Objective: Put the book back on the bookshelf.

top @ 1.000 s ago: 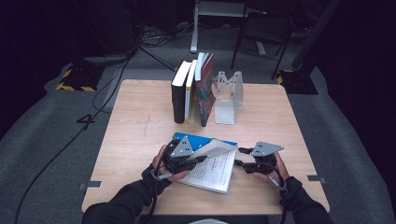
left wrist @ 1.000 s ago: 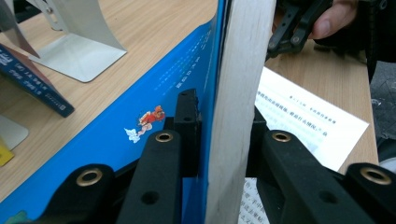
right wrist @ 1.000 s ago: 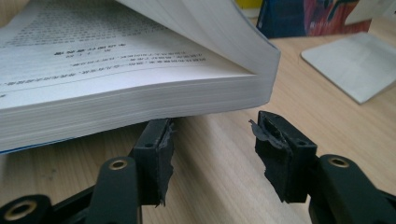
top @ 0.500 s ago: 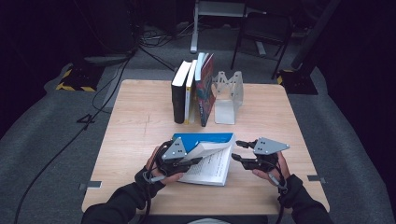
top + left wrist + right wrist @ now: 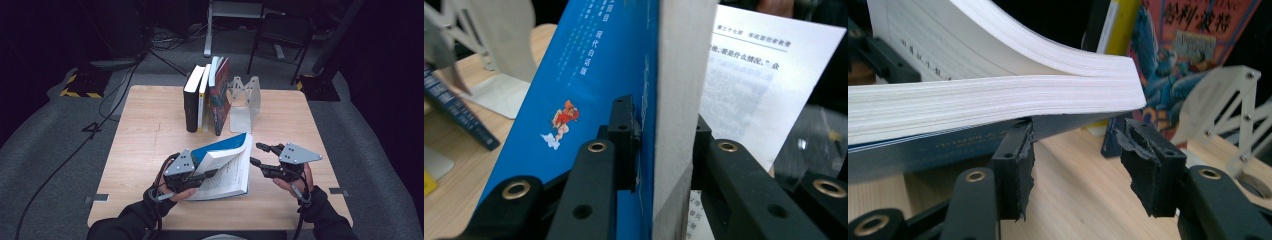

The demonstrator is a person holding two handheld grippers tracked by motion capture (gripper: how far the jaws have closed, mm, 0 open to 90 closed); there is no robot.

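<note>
The left tool (image 5: 200,172) clamps the blue book's (image 5: 226,162) Chinese-printed cover and pages; beside the book, the right tool (image 5: 257,155) gapes empty. Four books (image 5: 206,100) stand behind it.

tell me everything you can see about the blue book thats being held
The blue book is a thick paperback with a glossy blue cover bearing a small cartoon figure, and white pages of printed text. It lies open near the table's front edge, its cover side raised. The left gripper is shut on the cover and a sheaf of pages. The right gripper stands open beside its page edges.
</note>
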